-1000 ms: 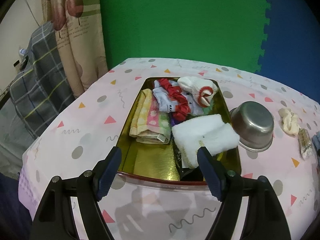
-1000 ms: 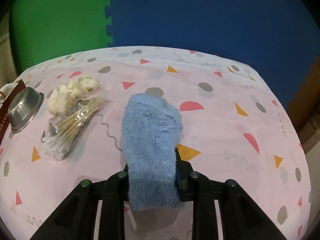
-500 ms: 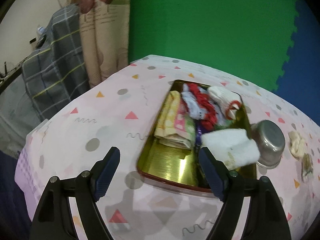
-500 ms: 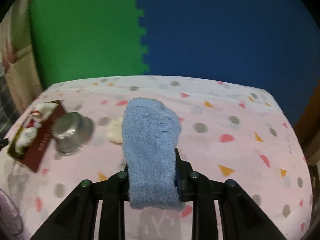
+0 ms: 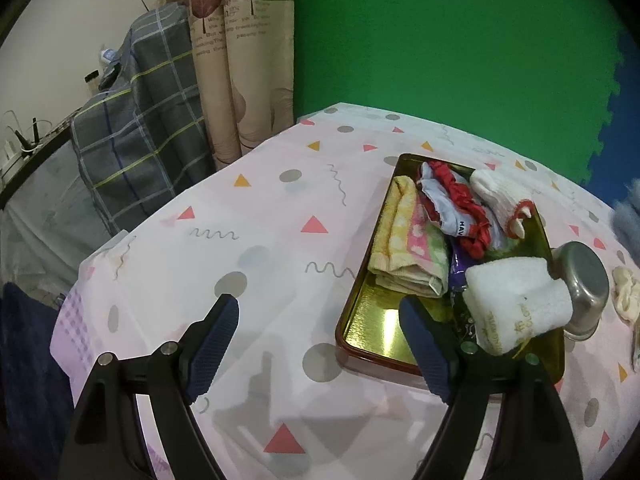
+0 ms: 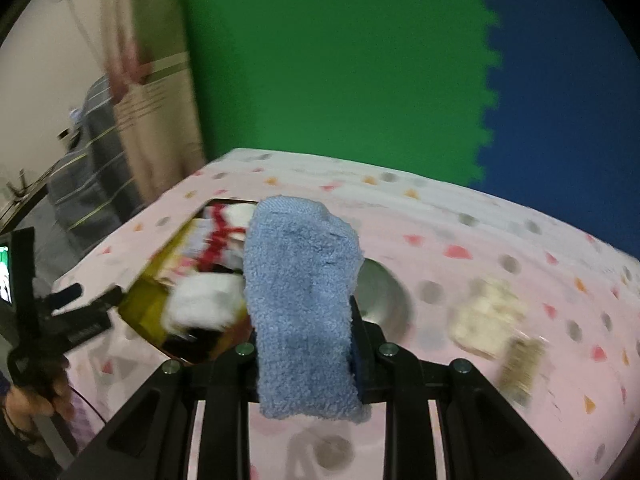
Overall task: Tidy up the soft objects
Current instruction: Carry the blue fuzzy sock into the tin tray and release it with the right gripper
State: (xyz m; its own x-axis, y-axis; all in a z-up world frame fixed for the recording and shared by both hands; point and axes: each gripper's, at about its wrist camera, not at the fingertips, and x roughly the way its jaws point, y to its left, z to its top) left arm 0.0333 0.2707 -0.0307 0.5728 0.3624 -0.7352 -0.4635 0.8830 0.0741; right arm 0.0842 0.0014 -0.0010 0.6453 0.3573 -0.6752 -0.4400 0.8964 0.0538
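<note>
My right gripper (image 6: pixel 306 344) is shut on a fluffy blue sock (image 6: pixel 300 280), held above the table near the gold tray (image 6: pixel 144 300). The sock's edge shows at the right of the left wrist view (image 5: pixel 628 220). The gold tray (image 5: pixel 372 328) holds a yellow-pink towel (image 5: pixel 408 248), a red scrunchie (image 5: pixel 464 204), a white-red sock (image 5: pixel 500 200) and a white folded sock (image 5: pixel 516 304). My left gripper (image 5: pixel 320 344) is open and empty, low over the tablecloth left of the tray's near corner.
A steel bowl (image 5: pixel 584 288) lies upside down right of the tray. A cream scrunchie (image 6: pixel 484 312) and a packet of cotton swabs (image 6: pixel 520 360) lie further right. A plaid-covered object (image 5: pixel 136 120) and a curtain (image 5: pixel 240 60) stand beyond the table's left edge.
My right gripper has swung left with the blue sock, from the table's right part towards the tray. My left gripper has shifted left, off the tray.
</note>
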